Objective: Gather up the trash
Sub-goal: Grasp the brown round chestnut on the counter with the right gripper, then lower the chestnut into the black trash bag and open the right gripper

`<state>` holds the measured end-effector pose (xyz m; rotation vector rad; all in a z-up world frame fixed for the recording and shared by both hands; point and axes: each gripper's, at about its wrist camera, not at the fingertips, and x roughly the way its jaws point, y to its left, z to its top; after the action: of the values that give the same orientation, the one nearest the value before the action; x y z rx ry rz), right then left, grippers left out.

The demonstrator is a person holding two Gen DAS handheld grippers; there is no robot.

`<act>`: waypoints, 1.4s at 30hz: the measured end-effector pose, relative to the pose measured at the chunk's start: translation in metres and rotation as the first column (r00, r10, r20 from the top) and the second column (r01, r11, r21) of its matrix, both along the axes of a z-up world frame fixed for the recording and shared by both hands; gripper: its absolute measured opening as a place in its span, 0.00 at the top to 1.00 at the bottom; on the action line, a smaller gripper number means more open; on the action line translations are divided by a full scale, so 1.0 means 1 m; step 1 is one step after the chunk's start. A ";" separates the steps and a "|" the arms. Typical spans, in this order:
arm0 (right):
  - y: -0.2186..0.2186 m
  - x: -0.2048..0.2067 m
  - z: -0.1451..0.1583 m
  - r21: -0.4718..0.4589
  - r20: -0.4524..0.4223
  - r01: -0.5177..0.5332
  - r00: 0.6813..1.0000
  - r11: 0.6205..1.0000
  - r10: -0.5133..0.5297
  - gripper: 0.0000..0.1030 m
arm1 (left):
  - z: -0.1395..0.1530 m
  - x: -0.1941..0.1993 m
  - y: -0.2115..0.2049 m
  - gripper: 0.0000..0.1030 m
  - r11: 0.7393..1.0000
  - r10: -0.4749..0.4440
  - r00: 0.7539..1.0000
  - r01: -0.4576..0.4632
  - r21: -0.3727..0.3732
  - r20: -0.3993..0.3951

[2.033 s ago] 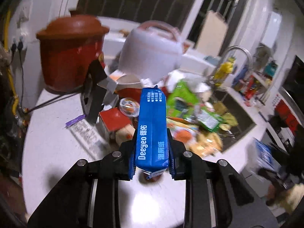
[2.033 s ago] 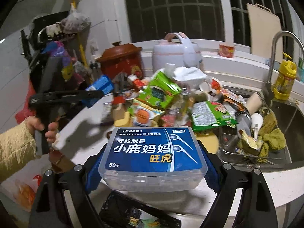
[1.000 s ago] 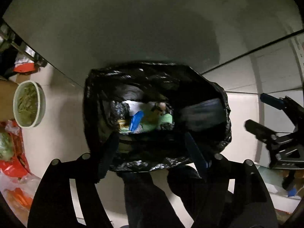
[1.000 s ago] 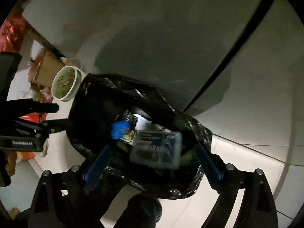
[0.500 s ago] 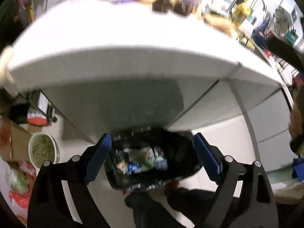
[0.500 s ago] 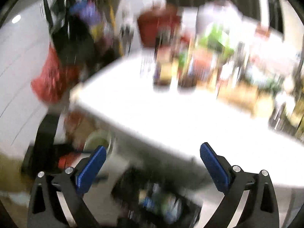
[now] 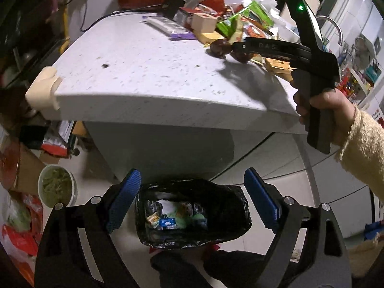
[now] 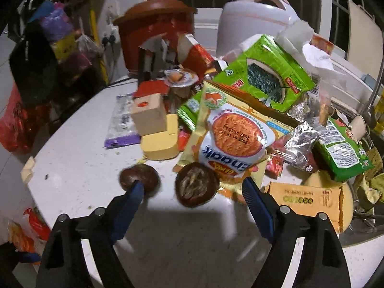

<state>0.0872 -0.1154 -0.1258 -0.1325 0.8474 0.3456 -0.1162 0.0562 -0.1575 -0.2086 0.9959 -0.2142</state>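
My left gripper (image 7: 192, 175) hangs open and empty above the black trash bag (image 7: 223, 206), which stands on the floor against the cabinet with wrappers inside. In the right wrist view my right gripper (image 8: 192, 187) hovers low over the white counter (image 8: 79, 158), its jaws closing. A brown hollow shell half (image 8: 195, 188) lies between them, untouched by the pads. A second brown piece (image 8: 144, 176) sits at the left fingertip. Behind lies a noodle packet (image 8: 230, 139). The left wrist view shows the right gripper (image 7: 236, 48) from the side, held in a hand.
A heap of wrappers covers the counter: green seaweed packet (image 8: 266, 79), wooden block (image 8: 150, 112), yellow block (image 8: 160, 141), orange box (image 8: 304, 199). Red pot (image 8: 156, 28) and white cooker (image 8: 256, 21) stand behind. A bowl (image 7: 56, 187) sits on the floor left of the bag.
The blue packet and the floss box left the grippers over the bag. Both grippers then rose; the right one swung up over the counter, the left still looks down at the bag.
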 end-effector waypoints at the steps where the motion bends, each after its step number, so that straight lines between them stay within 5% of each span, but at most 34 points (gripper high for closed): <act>1: 0.001 0.003 -0.002 -0.011 -0.005 0.003 1.000 1.000 -0.003 0.23 | -0.001 0.000 0.002 0.17 1.000 0.007 1.000 -0.007 0.001 -0.004; 3: 0.003 0.008 -0.007 -0.032 -0.030 0.001 1.000 0.999 -0.002 0.40 | -0.003 0.001 0.005 0.17 1.000 0.016 1.000 -0.016 0.000 -0.007; 8: -0.001 0.013 -0.011 0.023 -0.072 0.005 0.997 1.000 -0.004 0.62 | 0.001 0.007 0.008 0.17 1.000 0.023 1.000 -0.023 -0.007 0.002; 14: -0.018 -0.004 0.008 0.093 -0.074 0.016 0.997 0.995 -0.009 0.62 | 0.028 0.033 0.001 0.17 1.000 -0.014 0.995 0.014 -0.005 0.102; 20: -0.051 -0.036 0.036 0.163 -0.056 0.057 0.997 0.985 -0.048 0.62 | 0.054 0.098 -0.028 0.17 0.997 -0.055 0.975 0.043 0.061 0.216; 26: -0.086 -0.064 0.051 0.198 -0.055 0.095 0.995 0.976 -0.085 0.62 | 0.045 0.172 -0.053 0.17 0.994 -0.075 0.979 0.058 0.091 0.189; 33: -0.110 -0.077 0.045 0.206 -0.075 0.138 0.989 0.969 -0.125 0.62 | 0.026 0.205 -0.068 0.17 0.984 -0.105 0.986 0.085 0.154 0.133; 38: -0.117 -0.078 0.042 0.219 -0.083 0.151 0.987 0.964 -0.136 0.62 | 0.019 0.205 -0.073 0.60 0.976 -0.137 0.982 0.112 0.185 0.127; 42: -0.116 -0.076 0.042 0.225 -0.082 0.146 0.988 0.963 -0.130 0.62 | 0.020 0.202 -0.066 0.64 0.985 -0.135 0.983 0.120 0.124 0.121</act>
<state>0.0110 -0.2314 -0.0833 0.1546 0.8712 0.3162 0.0861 -0.0102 -0.1375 -0.0236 0.8907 -0.2827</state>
